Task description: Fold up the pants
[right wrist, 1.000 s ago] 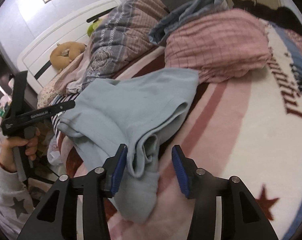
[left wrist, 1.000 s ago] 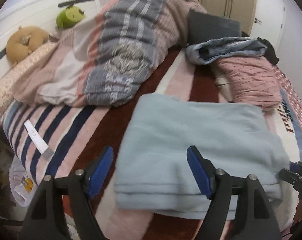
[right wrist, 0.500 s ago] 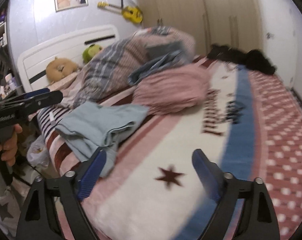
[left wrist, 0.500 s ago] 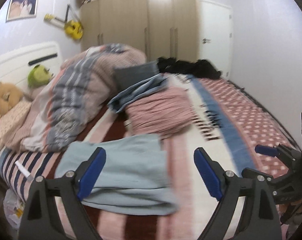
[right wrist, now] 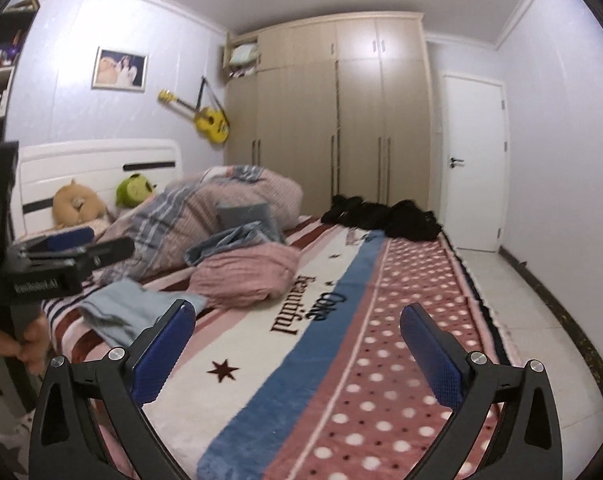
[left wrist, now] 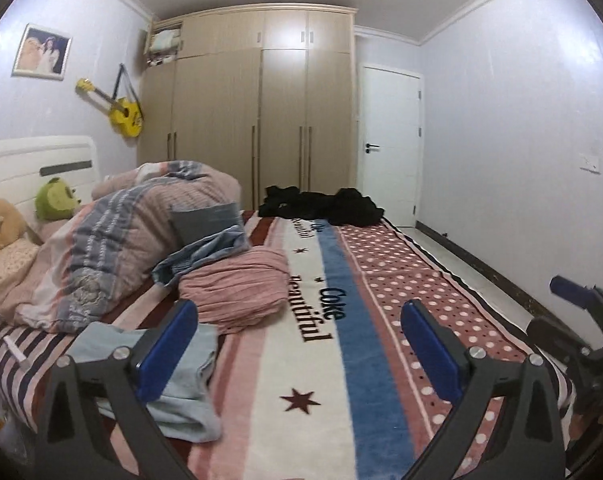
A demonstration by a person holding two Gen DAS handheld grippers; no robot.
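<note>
The light blue pants lie folded in a stack on the near left corner of the bed, partly behind my left finger; they also show in the right wrist view. My left gripper is wide open and empty, raised above the bed and to the right of the pants. My right gripper is wide open and empty, held above the bed's near edge, well clear of the pants. The left gripper also shows at the left of the right wrist view.
A folded pink garment and blue jeans lie behind the pants. A bunched striped duvet, a black clothes pile, plush toys, wardrobe and door lie beyond.
Both grippers pulled up and back from the folded pants and swung right, toward the room. The right gripper opened wide and let go of the pants' edge.
</note>
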